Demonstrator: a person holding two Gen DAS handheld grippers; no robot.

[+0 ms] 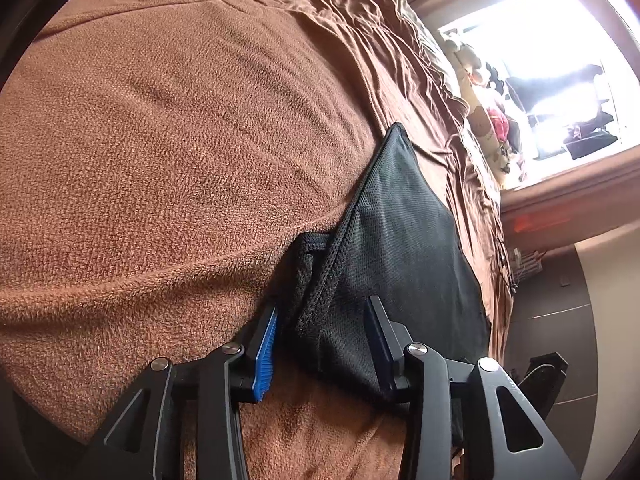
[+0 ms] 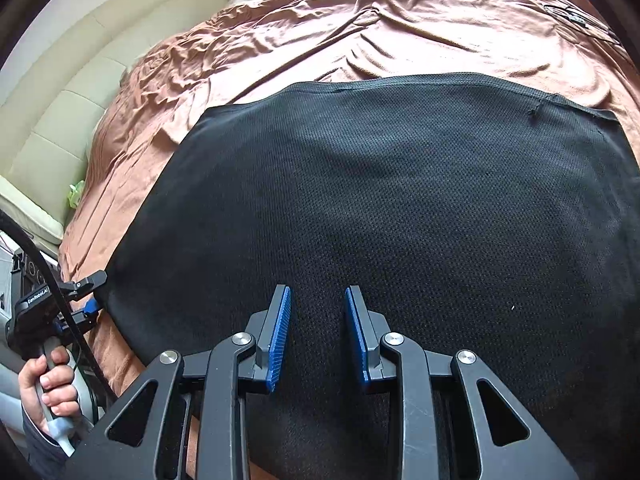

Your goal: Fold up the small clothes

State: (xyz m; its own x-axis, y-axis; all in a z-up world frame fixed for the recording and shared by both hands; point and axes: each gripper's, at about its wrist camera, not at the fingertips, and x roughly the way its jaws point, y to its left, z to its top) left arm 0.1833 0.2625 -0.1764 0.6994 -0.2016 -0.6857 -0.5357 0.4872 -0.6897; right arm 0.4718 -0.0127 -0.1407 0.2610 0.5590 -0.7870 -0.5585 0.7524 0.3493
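The black cloth (image 2: 380, 208) lies flat on the bed (image 2: 280, 40), not folded yet, with the left tongs (image 1: 324, 344) and right tongs (image 2: 318, 336) open.

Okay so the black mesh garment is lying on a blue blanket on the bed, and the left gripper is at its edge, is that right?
Not quite: the blanket is brown, not blue; the left wrist view shows it plainly. The rest holds: the black mesh garment lies on the bed, and the left gripper is at its edge.
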